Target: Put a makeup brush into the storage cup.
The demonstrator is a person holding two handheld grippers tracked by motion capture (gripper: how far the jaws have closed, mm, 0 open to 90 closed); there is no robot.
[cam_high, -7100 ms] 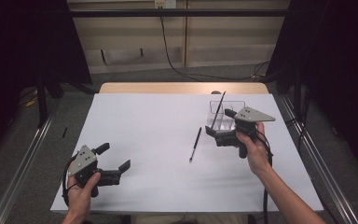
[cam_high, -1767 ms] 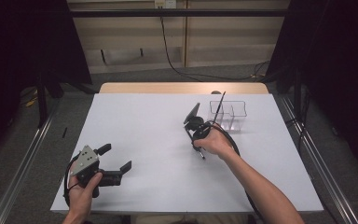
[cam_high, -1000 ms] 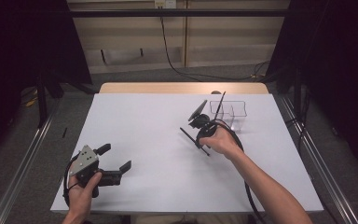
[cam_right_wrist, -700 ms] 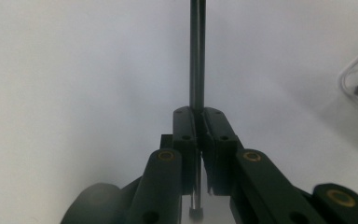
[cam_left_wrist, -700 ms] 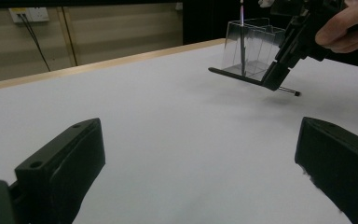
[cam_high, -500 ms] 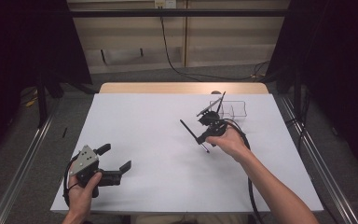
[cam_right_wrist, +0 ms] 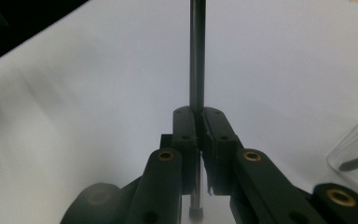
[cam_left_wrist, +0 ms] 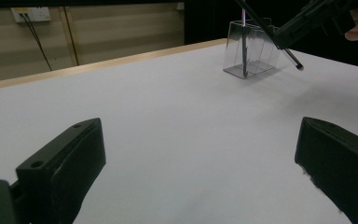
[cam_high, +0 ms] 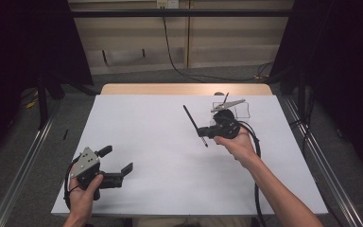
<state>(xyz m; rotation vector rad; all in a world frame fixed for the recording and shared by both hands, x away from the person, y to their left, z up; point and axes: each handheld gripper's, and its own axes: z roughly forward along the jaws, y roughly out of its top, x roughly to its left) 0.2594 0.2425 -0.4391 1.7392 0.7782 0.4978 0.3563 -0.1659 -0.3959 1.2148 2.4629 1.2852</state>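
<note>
White surface (cam_high: 170, 156) carries a clear holder (cam_left_wrist: 251, 51) already keeping one pen. Right hand-held gripper (cam_high: 207, 133) clamps a pen (cam_high: 194, 126) mid-shaft, aloft beside it, likely for dropping in; left hand-held gripper (cam_high: 116, 168) rests released.

Your table (cam_high: 160, 156): white top, pale wooden strip along far edge. Clear plastic holder (cam_high: 238, 109) stands on it at far right, near that strip; one dark pen (cam_left_wrist: 244, 51) stands upright inside. Your left gripper (cam_high: 116, 174) rests low at near left corner, whether touching top, cannot tell.
</note>
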